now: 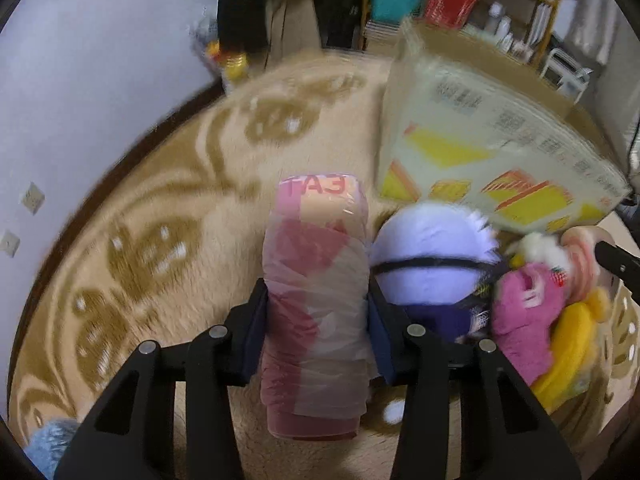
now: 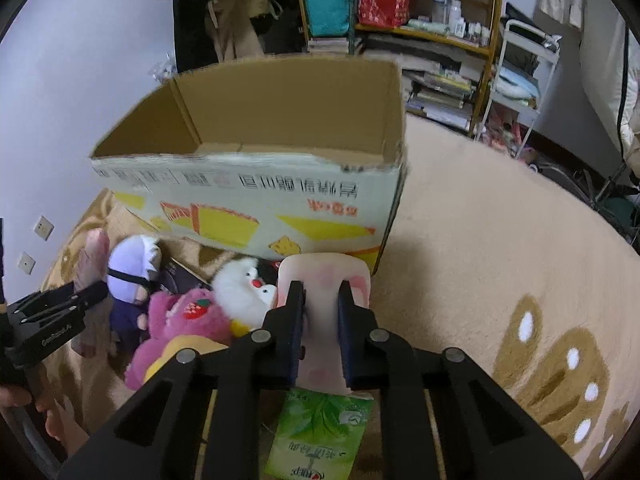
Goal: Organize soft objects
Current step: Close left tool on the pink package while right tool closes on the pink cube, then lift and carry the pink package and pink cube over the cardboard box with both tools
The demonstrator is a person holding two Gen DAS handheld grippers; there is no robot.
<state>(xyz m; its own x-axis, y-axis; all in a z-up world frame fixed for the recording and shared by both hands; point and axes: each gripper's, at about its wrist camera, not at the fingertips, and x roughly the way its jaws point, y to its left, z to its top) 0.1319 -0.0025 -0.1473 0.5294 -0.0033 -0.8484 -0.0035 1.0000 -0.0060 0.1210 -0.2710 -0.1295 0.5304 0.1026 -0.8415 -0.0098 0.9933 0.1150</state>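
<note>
Left wrist view shows our left gripper (image 1: 318,320) clamped on a pink plastic-wrapped roll (image 1: 316,300), its dark pads pressing both sides. The roll sits over the beige patterned carpet (image 1: 160,208). Just right of it lies a pile of plush toys: a pale purple doll (image 1: 432,256) with a black band across its face, a pink bear (image 1: 520,320) and a yellow toy (image 1: 572,348) further right. The cardboard box (image 1: 480,152) stands beyond them, on the far right.

From the right wrist view, our right gripper (image 2: 322,320) is squeezed onto a pale pink soft toy (image 2: 324,280), near the box's (image 2: 248,200) near right corner. The box is open at the top. A green packet (image 2: 320,432) lies on the carpet (image 2: 500,260) below the gripper. To the left sit a white plush (image 2: 244,292), the pink bear (image 2: 180,320) and the purple doll (image 2: 132,272), with the left gripper (image 2: 86,294) at the far left edge.
</note>
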